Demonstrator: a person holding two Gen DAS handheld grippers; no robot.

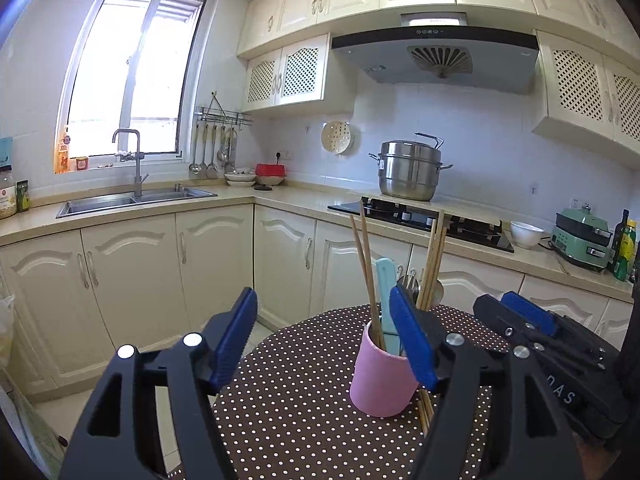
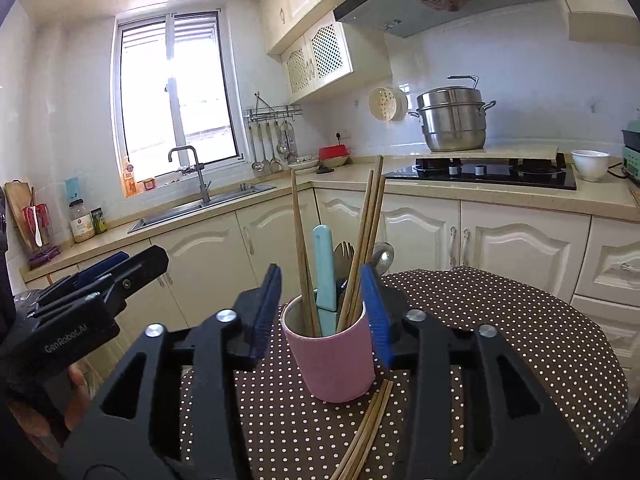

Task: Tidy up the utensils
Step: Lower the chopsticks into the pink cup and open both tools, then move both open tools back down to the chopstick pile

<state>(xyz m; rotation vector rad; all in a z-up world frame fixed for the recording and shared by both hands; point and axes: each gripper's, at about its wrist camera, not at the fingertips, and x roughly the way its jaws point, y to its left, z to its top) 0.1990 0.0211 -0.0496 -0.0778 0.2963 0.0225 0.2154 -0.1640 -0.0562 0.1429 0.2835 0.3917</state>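
Pink cup (image 1: 382,376) upright on round table (image 1: 304,392) covered in brown polka-dot cloth. Contents of cup: several wooden chopsticks (image 2: 304,256) leaning outward, one light-blue handle (image 2: 325,276), one metal fork (image 2: 344,256), one metal spoon (image 2: 383,258) at the far side. Loose bundle of chopsticks (image 2: 368,432) flat on the cloth, touching or just beside the cup base on the near right.

Left gripper (image 1: 326,344): jaws spread wide, nothing between them, cup off-centre toward the right finger, no contact visible. Also visible at left edge of right wrist view, held in a hand.

Right gripper (image 2: 322,316): jaws spread, positioned either side of the cup rim, blue pads (image 2: 376,316) close to the cup wall; contact not determinable.

Background: sink (image 2: 200,208), gas hob (image 2: 492,172), steel steamer pot (image 2: 454,120), white bowl (image 2: 590,164), hanging ladles (image 2: 272,148).
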